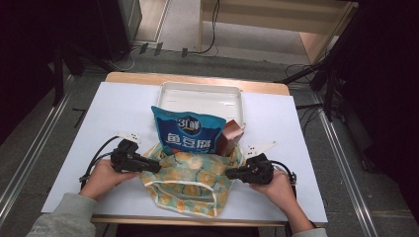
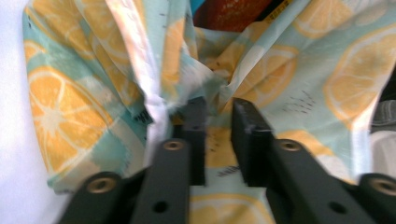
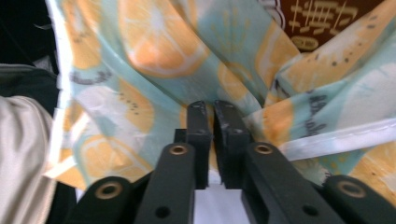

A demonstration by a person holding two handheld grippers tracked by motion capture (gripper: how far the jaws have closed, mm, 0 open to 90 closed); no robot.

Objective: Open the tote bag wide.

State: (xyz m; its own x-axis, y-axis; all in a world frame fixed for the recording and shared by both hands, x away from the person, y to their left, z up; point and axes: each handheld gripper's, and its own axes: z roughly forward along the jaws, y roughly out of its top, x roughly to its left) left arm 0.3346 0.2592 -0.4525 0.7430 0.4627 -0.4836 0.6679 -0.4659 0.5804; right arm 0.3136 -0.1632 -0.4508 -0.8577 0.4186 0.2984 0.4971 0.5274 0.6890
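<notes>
Lemon-print bag (image 1: 190, 180) hides much of blue packet (image 1: 188, 133), perhaps half.

A fixed camera above the person's side looks forward and down over the whole white bench (image 1: 123, 113). Two close cameras ride the grippers, each looking along its own jaws from opposite sides. All three views share the lemon-print bag (image 1: 190, 180) (image 2: 280, 70) (image 3: 163, 56).
</notes>
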